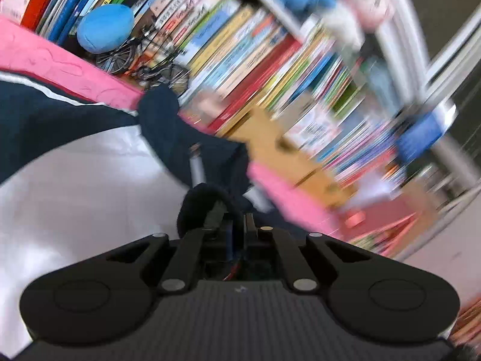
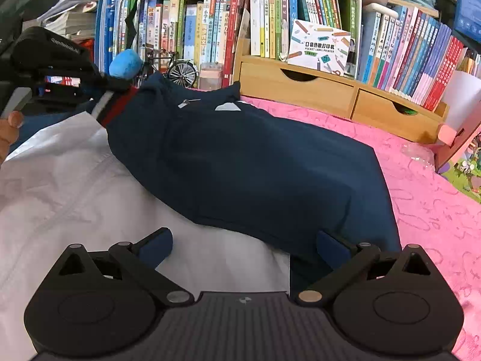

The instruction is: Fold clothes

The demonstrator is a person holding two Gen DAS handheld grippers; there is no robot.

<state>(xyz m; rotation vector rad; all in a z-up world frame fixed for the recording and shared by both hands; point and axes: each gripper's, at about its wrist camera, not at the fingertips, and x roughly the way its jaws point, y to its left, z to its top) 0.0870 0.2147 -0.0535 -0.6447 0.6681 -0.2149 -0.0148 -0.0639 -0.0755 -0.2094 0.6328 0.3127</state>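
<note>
Jacket, navy with a white lining, lies on the pink bed by the bookshelf, its collar pinched in the left tool for folding, while the right tool hovers spread apart at the hem.

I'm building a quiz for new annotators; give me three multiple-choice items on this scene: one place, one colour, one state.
1. The navy jacket lies on:
A. a white sheet
B. a chair
C. the floor

2. The cover under the wooden drawers is:
A. green
B. pink
C. grey

3. The right claw is:
A. shut on the jacket
B. open
C. out of view

Answers:
1 A, the white sheet spreads beneath it.
2 B, the pink cover runs up to the drawers.
3 B, its fingers stand wide apart, holding nothing.
</note>
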